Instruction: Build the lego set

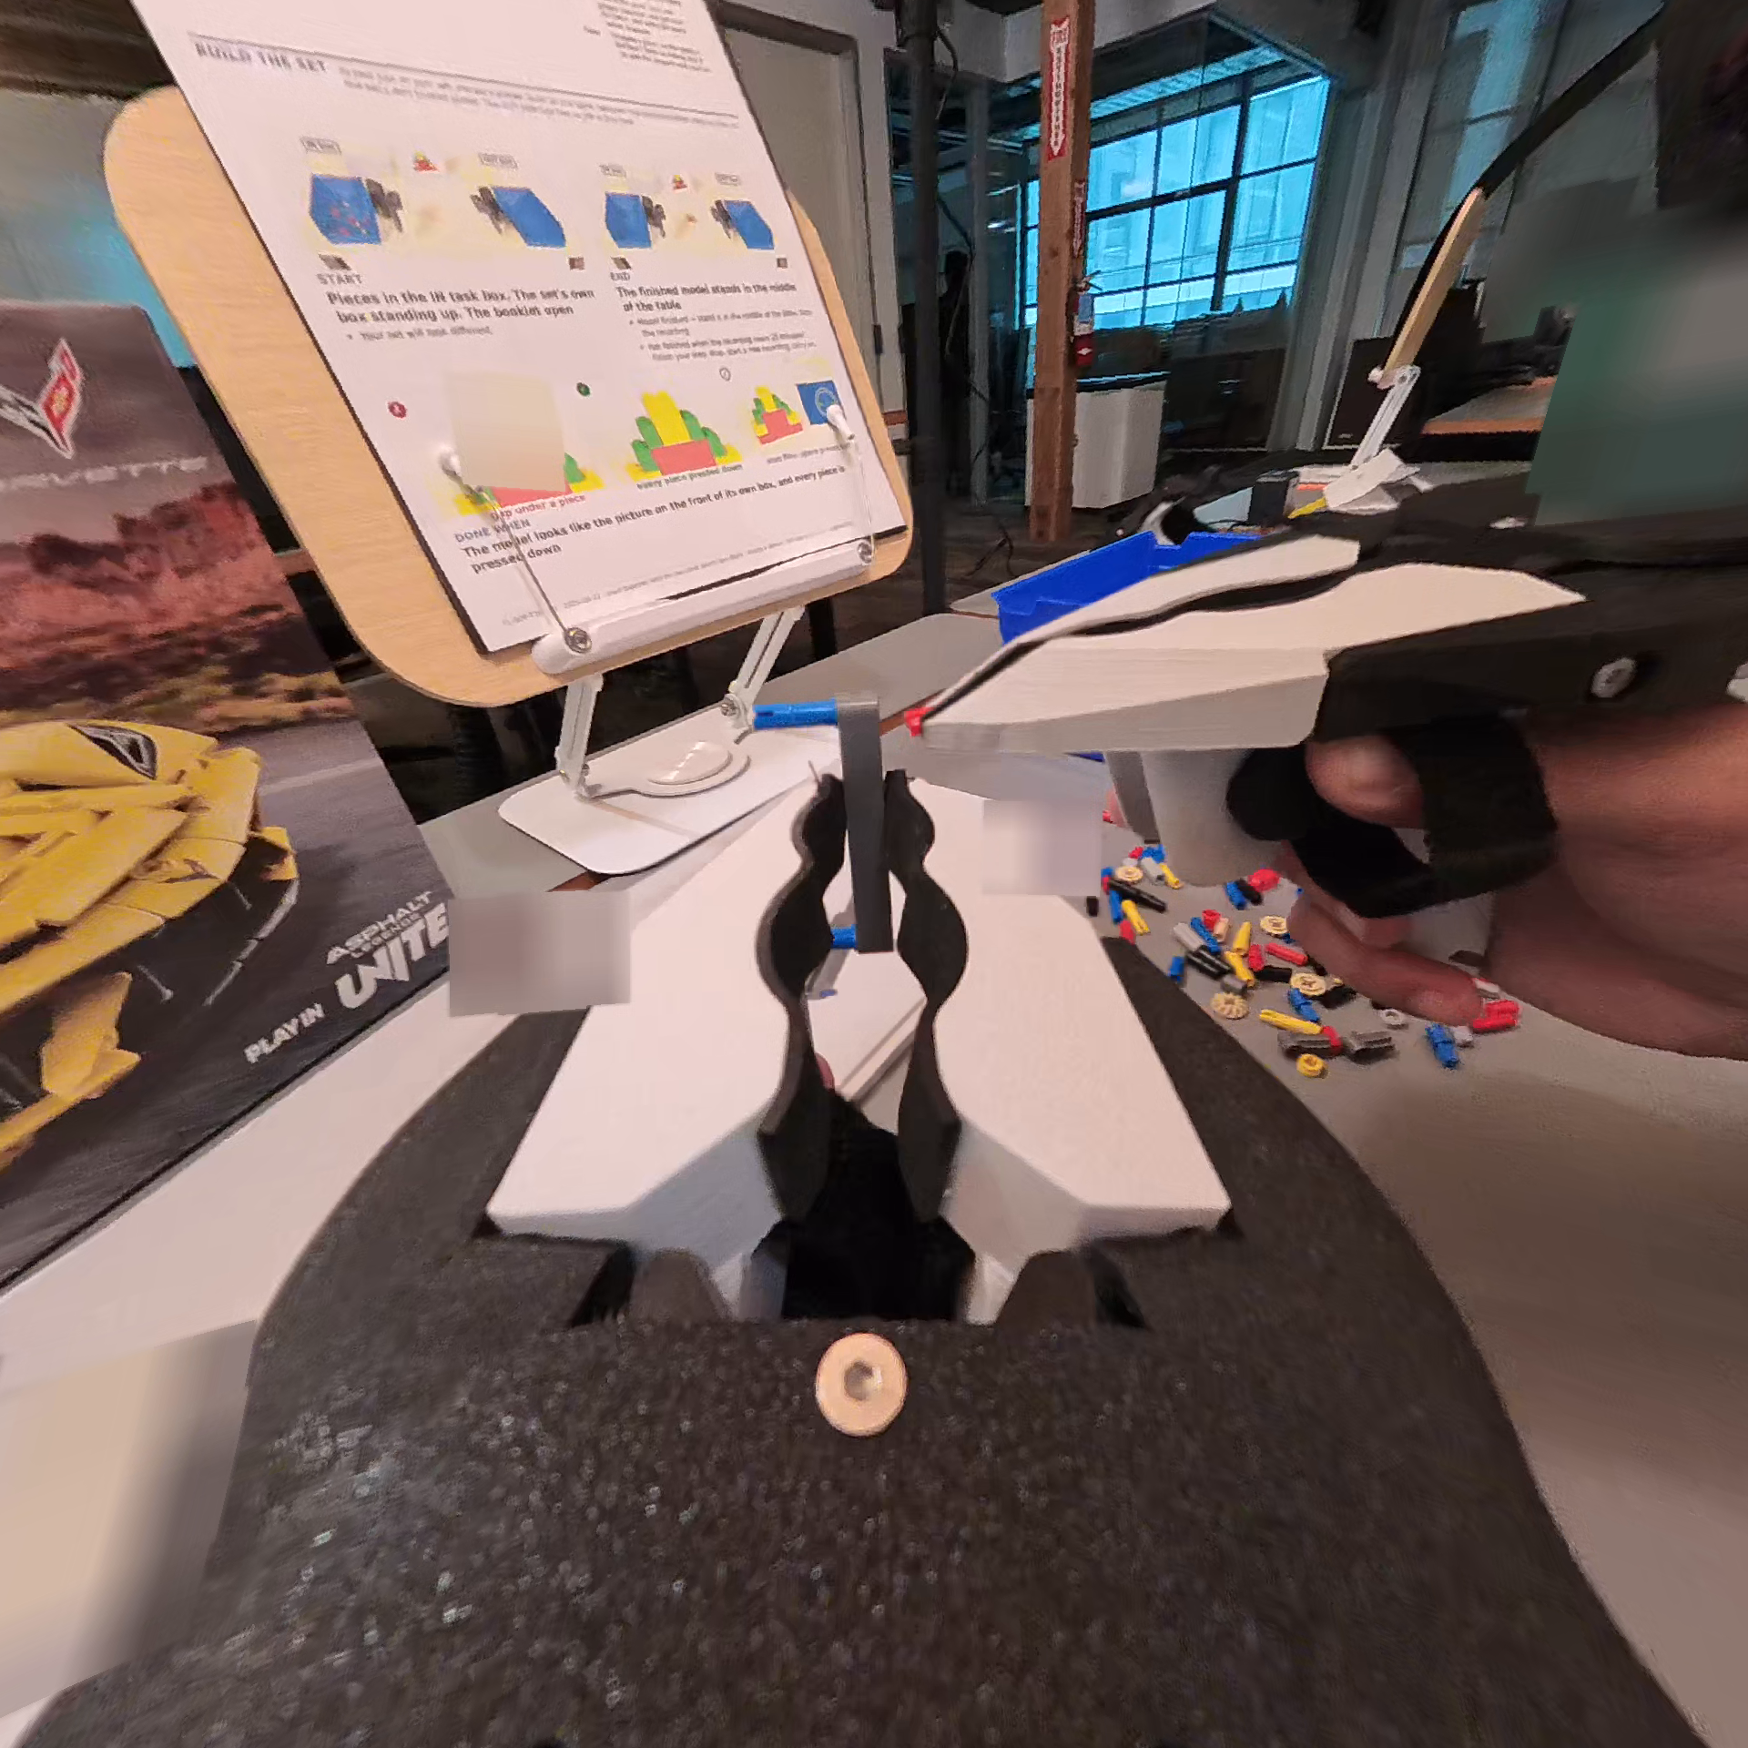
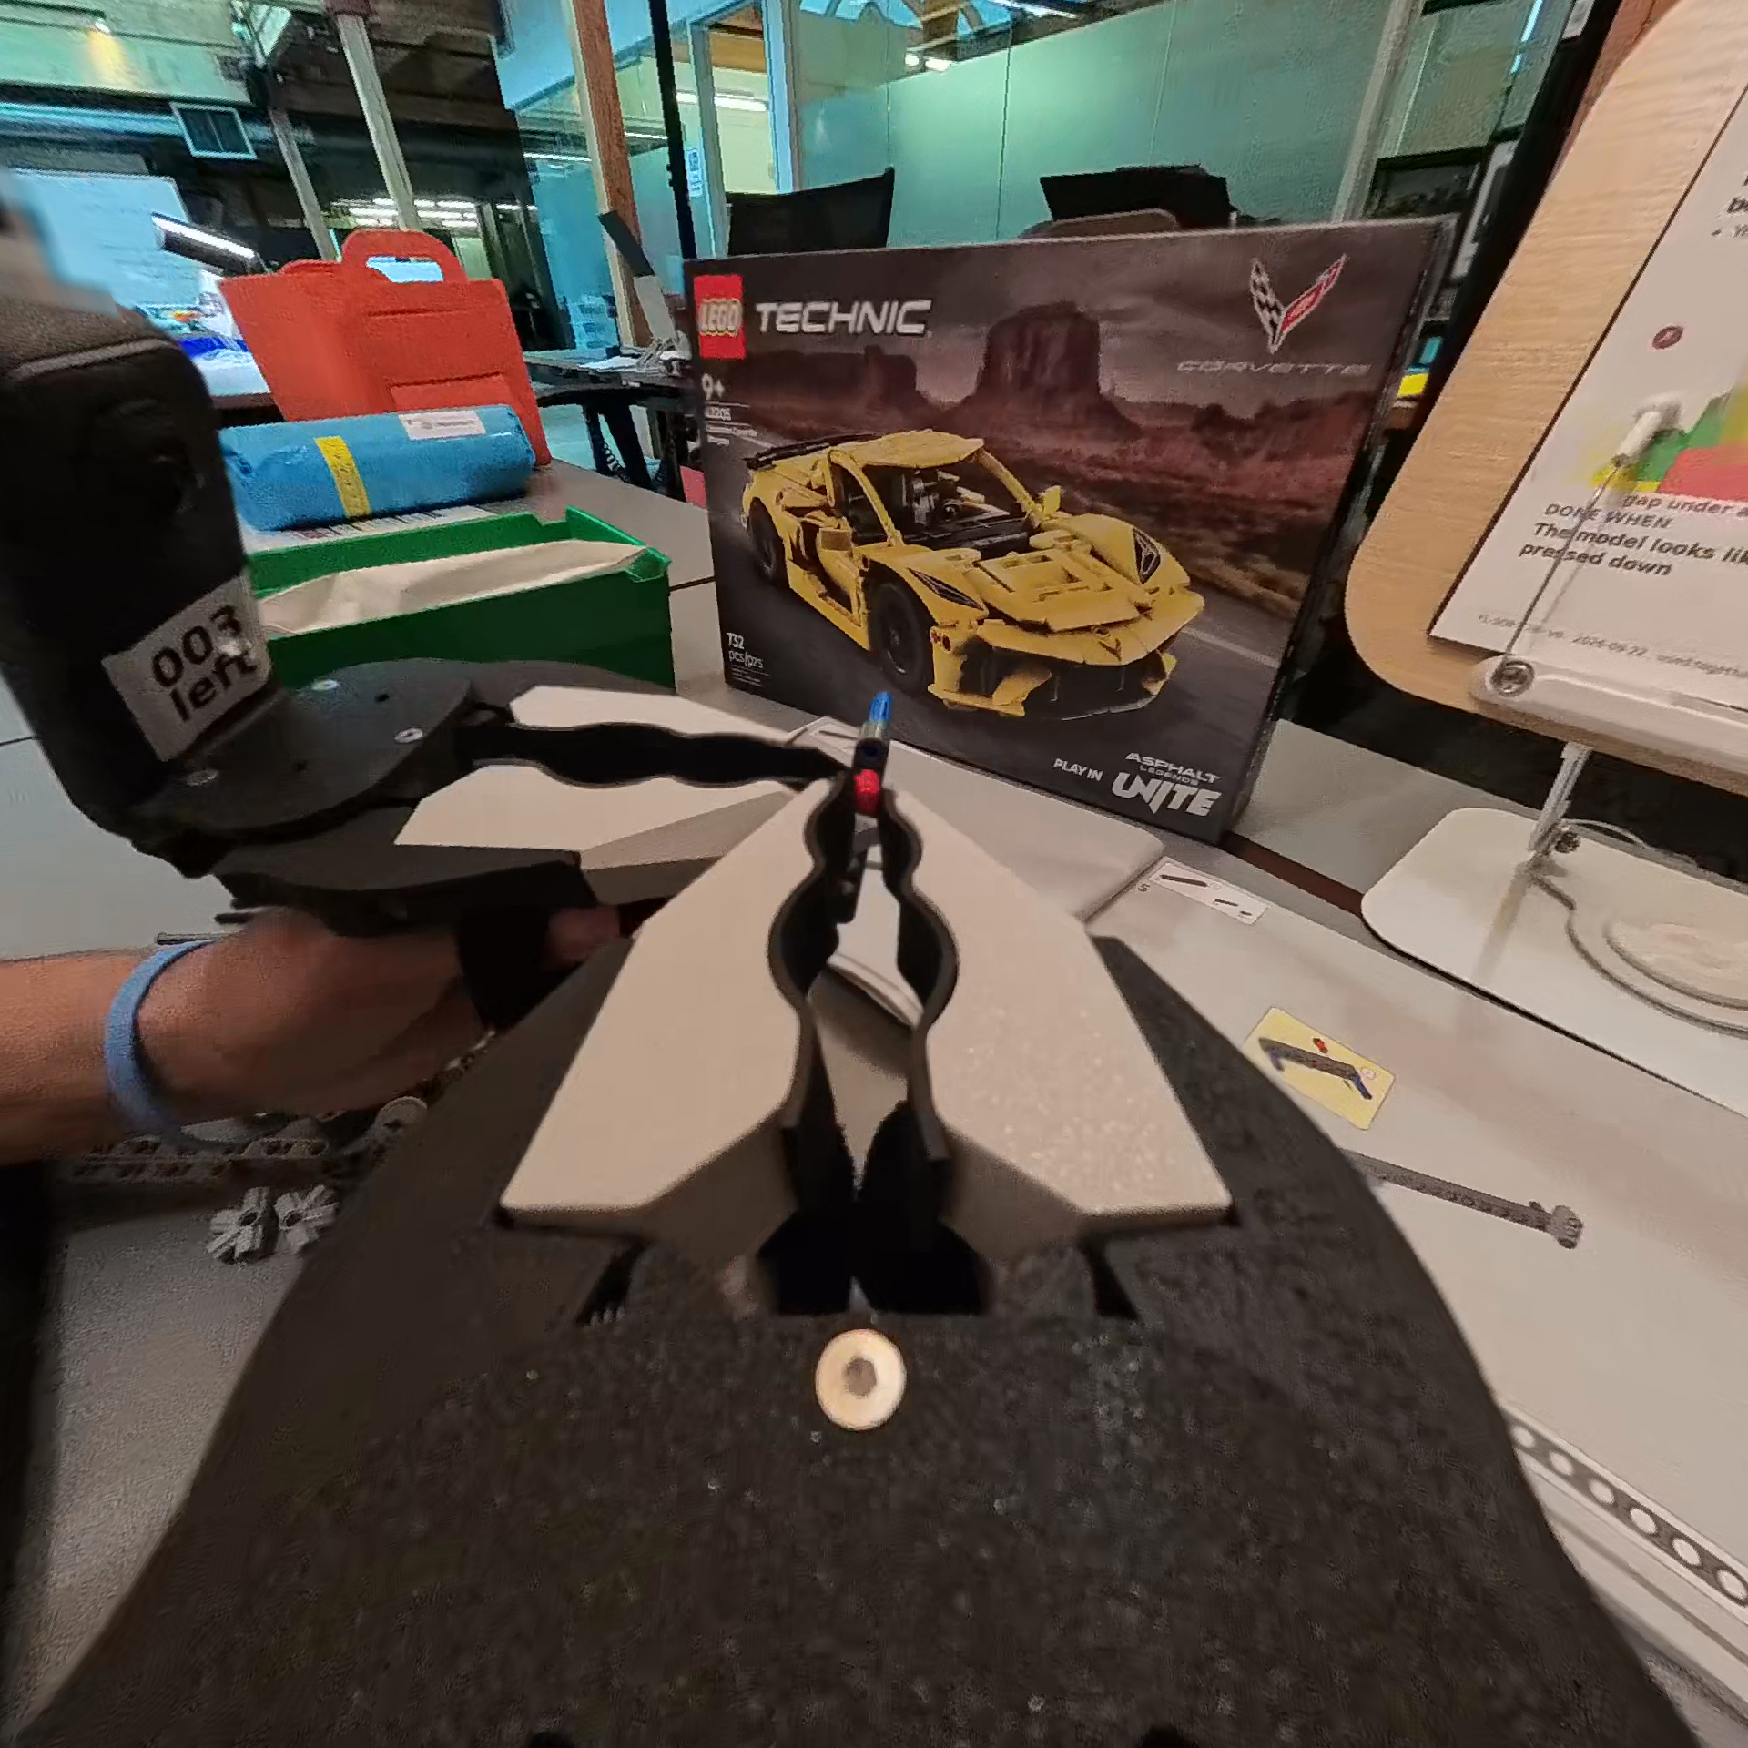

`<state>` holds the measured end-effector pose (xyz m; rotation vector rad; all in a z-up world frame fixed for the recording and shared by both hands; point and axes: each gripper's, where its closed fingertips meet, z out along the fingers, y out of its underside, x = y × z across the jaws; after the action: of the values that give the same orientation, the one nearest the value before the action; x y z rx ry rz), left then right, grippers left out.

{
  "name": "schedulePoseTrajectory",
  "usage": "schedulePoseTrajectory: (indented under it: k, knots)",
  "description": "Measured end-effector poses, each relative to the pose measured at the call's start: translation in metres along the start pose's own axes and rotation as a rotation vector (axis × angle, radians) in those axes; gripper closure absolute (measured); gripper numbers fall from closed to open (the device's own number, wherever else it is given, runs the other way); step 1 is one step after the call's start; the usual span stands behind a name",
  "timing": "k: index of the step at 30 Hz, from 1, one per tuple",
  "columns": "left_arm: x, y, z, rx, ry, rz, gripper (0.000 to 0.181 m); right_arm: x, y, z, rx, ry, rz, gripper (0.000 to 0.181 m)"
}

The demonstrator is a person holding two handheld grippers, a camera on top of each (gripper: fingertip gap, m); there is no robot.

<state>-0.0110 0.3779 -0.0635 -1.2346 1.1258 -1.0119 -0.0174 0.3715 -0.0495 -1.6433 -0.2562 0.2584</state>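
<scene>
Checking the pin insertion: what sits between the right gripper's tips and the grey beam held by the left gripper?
Only a small red pin, pinched at the right gripper tips and about touching the grey beam; the left wrist view shows it.

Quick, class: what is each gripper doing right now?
Left gripper: closed on a grey beam with blue pins.
Right gripper: closed on a small red pin.

Bright, even indoor light; wide-angle bending and blur toward edges.

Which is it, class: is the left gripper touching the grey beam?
Touching. The left wrist view shows the left gripper shut on the upright grey beam, both black pads pressed against its sides.
</scene>
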Motion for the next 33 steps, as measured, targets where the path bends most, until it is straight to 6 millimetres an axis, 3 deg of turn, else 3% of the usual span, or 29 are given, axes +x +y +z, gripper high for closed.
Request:
schedulePoseTrajectory:
  k: [6, 15, 33]
  knots:
    - [0.0056, -0.0034, -0.0018, 0.005, -0.020, 0.086, 0.175, -0.0013, -0.0019, -0.0021, -0.002, 0.019, -0.051, 0.177]
    - [0.0058, -0.0050, -0.0027, 0.012, 0.004, 0.026, 0.174, -0.0044, -0.0007, -0.0004, -0.007, 0.027, -0.094, 0.177]
    - [0.0061, -0.0073, -0.0040, 0.028, -0.005, 0.042, 0.174, -0.0044, 0.0001, -0.0006, -0.013, -0.016, 0.022, 0.177]
